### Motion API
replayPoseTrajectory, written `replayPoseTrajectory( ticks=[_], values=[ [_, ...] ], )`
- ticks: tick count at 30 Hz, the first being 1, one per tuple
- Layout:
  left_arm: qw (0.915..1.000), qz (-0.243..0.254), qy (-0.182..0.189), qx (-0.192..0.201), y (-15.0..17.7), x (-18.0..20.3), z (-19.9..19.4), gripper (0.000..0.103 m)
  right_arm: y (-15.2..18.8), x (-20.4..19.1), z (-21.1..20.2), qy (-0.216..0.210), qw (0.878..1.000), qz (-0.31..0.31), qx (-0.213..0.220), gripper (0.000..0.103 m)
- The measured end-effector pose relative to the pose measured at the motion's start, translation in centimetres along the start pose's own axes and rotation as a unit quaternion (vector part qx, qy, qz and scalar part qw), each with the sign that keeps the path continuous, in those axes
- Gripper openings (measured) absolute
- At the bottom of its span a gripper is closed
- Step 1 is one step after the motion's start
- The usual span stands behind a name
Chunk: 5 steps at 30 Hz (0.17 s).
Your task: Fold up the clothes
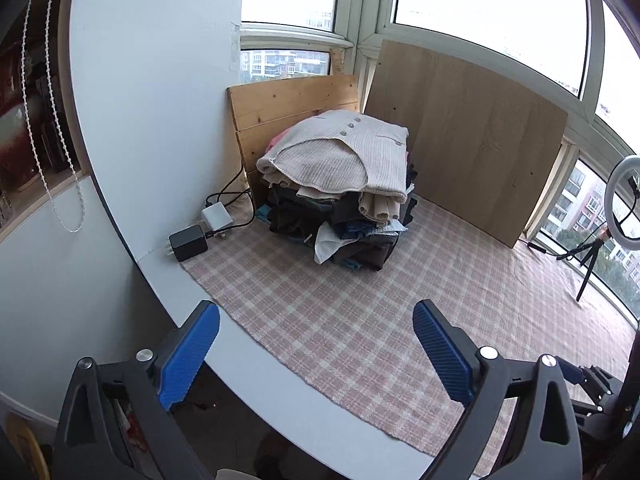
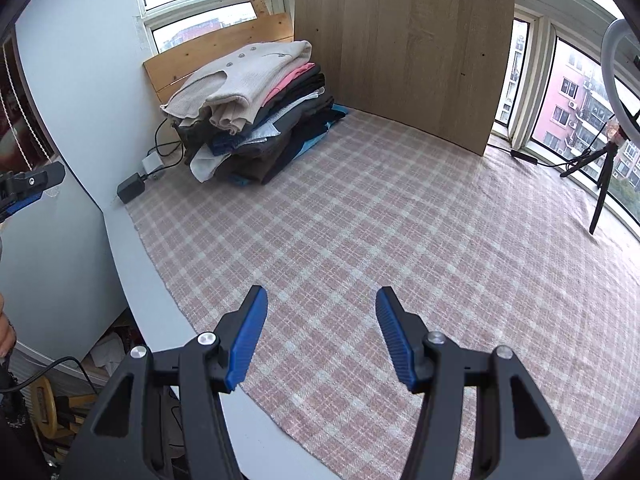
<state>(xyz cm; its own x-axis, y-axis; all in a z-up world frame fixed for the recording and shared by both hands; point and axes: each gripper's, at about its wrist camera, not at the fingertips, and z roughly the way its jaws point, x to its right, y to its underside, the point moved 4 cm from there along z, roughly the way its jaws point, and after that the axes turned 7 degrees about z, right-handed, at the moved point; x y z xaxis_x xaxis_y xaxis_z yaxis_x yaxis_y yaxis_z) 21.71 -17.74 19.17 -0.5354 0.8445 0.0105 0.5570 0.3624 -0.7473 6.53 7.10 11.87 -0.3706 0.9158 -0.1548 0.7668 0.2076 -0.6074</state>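
Note:
A tall stack of folded clothes sits at the back left of the table, topped by a beige knit cardigan with buttons. The stack also shows in the right wrist view, with the cardigan on top. My left gripper is open and empty, over the near left edge of the pink plaid tablecloth. My right gripper is open and empty above the tablecloth near its front. The left gripper's tip shows at the right wrist view's left edge.
Two wooden boards lean against the windows behind the stack. A black adapter, a white box and cables lie left of the stack. A ring light on a tripod stands at the far right. The table's grey left edge is bare.

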Motion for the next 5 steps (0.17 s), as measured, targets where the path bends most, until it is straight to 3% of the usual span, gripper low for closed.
replayPoseTrajectory(
  ticks=[5],
  values=[
    [0.9995,0.014,-0.013,0.024,0.17,0.45,-1.24,0.1,0.54,-0.21,-0.29,0.007,1.0,-0.015,0.006,0.056]
  ],
)
